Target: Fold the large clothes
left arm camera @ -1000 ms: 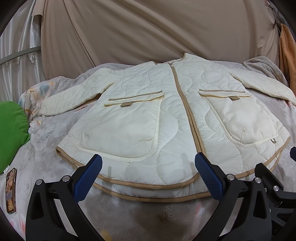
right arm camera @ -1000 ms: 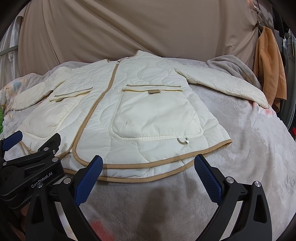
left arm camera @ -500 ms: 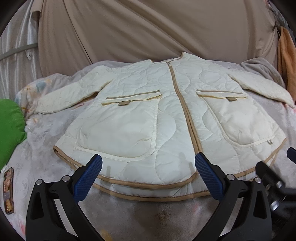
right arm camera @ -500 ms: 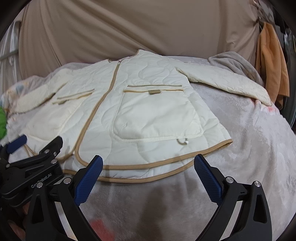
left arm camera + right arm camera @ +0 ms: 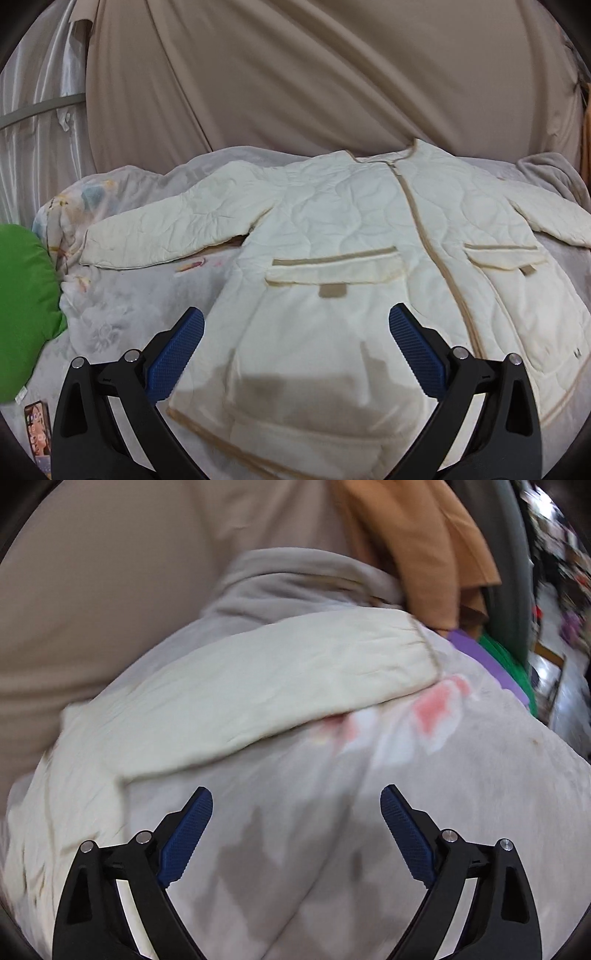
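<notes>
Cream quilted jacket [image 5: 332, 258] lies flat, front up, on the bed [image 5: 129, 314], zipped, tan trim down the middle and round the hem. Both sleeves are spread out to the sides. Two flap pockets on the front, one either side of the zip.

Left gripper [image 5: 295, 343]: jaws wide apart, nothing between the blue pads [image 5: 177, 354]. It hovers over the lower front of the jacket, below the pocket flap, angled down. Its shadow falls on the fabric near the hem. No contact visible.

Right gripper [image 5: 297, 830]: jaws wide but closing, nothing between them. It is over bare blanket [image 5: 369, 812], just short of the jacket's sleeve [image 5: 258, 686], which runs diagonally across the view with its cuff at upper right. Pads not touching the sleeve. This view is motion-blurred, so fine detail is unreliable.

Surroundings:
- green cushion [image 5: 22, 314] at the bed's left edge
- phone [image 5: 37, 432] lying on the bed just below the cushion
- beige drape [image 5: 314, 74] behind the bed
- orange garment [image 5: 413, 542] hanging beyond the sleeve cuff, right wrist view
- grey blanket bunched up [image 5: 295, 579] behind the sleeve
- pink print on the blanket beside the cuff

Jacket not yet folded.
</notes>
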Motion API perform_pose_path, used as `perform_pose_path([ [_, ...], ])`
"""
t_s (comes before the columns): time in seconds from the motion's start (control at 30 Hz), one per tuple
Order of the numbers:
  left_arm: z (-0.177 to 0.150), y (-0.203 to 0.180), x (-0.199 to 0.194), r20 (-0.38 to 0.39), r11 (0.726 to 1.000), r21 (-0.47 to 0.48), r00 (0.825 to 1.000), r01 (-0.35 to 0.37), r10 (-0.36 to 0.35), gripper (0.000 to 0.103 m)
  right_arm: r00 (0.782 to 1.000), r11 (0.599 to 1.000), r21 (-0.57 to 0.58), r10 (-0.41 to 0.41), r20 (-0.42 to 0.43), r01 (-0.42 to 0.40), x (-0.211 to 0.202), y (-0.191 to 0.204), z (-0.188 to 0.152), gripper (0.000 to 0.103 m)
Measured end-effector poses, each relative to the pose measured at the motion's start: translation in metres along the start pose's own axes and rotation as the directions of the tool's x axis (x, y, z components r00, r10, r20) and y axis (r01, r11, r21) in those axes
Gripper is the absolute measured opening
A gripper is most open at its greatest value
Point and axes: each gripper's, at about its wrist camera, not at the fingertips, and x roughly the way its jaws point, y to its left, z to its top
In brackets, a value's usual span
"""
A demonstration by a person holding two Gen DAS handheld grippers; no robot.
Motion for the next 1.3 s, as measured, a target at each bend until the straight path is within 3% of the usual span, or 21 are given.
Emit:
perform_pose_path([
  [0.1, 0.008, 0.010, 0.024, -0.031, 1.000, -0.026, 0.999, -0.012, 0.011, 0.098, 0.999, 0.992, 0.115, -0.049, 0.017, 0.046, 0.033, -0.036, 0.027, 0.089],
  [0.27, 0.016, 0.013, 0.053, -0.073, 0.998, -0.015, 0.996, 0.058, -0.059, 0.097, 1.000, 0.945, 0.327, -0.019, 0.024, 0.010, 0.069, -0.078, 0.051, 0.085],
  [0.33, 0.017, 0.009, 0.058, -0.071, 0.999, 0.014, 0.997, 0.045, -0.044, 0.098, 0.998, 0.939, 0.342, -0.040, 0.040, 0.024, 0.076, -0.077, 0.063, 0.067],
  [0.4, 0.019, 0.008, 0.064, -0.078, 0.999, 0.021, 0.996, 0.044, -0.043, 0.097, 0.999, 0.952, 0.304, -0.036, 0.029, 0.026, 0.083, -0.061, 0.076, 0.022],
  [0.5, 0.024, 0.010, 0.074, -0.100, 0.999, -0.001, 0.994, 0.045, -0.045, 0.097, 0.995, 0.984, 0.176, -0.021, 0.097, 0.004, 0.069, -0.002, 0.100, 0.013],
  [0.6, 0.035, 0.011, 0.078, -0.092, 0.998, -0.023, 0.994, 0.061, -0.063, 0.097, 0.977, 0.994, -0.021, 0.110, 0.183, -0.108, 0.034, 0.090, 0.110, 0.012],
  [0.67, 0.045, 0.011, 0.078, -0.070, 0.997, -0.037, 0.995, 0.062, -0.064, 0.097, 0.947, 0.951, -0.208, 0.266, 0.180, -0.228, 0.004, 0.176, 0.101, 0.011],
  [0.7, 0.050, 0.012, 0.077, -0.060, 0.997, -0.046, 0.996, 0.066, -0.069, 0.097, 0.931, 0.919, -0.289, 0.325, 0.164, -0.270, -0.008, 0.212, 0.091, 0.011],
  [0.77, 0.062, 0.014, 0.076, -0.038, 0.994, -0.074, 0.995, 0.085, -0.088, 0.098, 0.893, 0.817, -0.453, 0.441, 0.093, -0.357, -0.029, 0.294, 0.056, 0.011],
  [0.83, 0.073, 0.016, 0.078, -0.027, 0.989, -0.101, 0.994, 0.107, -0.110, 0.098, 0.856, 0.716, -0.539, 0.516, -0.019, -0.444, -0.033, 0.360, 0.014, 0.011],
  [0.97, 0.089, 0.022, 0.091, -0.040, 0.973, -0.159, 0.984, 0.165, -0.173, 0.098, 0.830, 0.584, -0.611, 0.499, -0.249, -0.534, 0.000, 0.452, -0.078, 0.022],
  [1.07, 0.096, 0.023, 0.110, -0.076, 0.958, -0.194, 0.970, 0.213, -0.231, 0.098, 0.828, 0.522, -0.651, 0.440, -0.349, -0.551, 0.019, 0.481, -0.136, 0.034],
  [1.17, 0.099, 0.022, 0.129, -0.099, 0.940, -0.222, 0.953, 0.259, -0.286, 0.098, 0.817, 0.475, -0.679, 0.452, -0.359, -0.560, 0.002, 0.471, -0.159, 0.045],
  [1.23, 0.101, 0.017, 0.142, -0.111, 0.927, -0.224, 0.937, 0.300, -0.330, 0.098, 0.802, 0.480, -0.664, 0.492, -0.338, -0.574, -0.014, 0.447, -0.151, 0.051],
  [1.3, 0.103, 0.010, 0.161, -0.149, 0.921, -0.237, 0.925, 0.309, -0.349, 0.098, 0.805, 0.530, -0.629, 0.517, -0.292, -0.569, -0.025, 0.409, -0.127, 0.058],
])
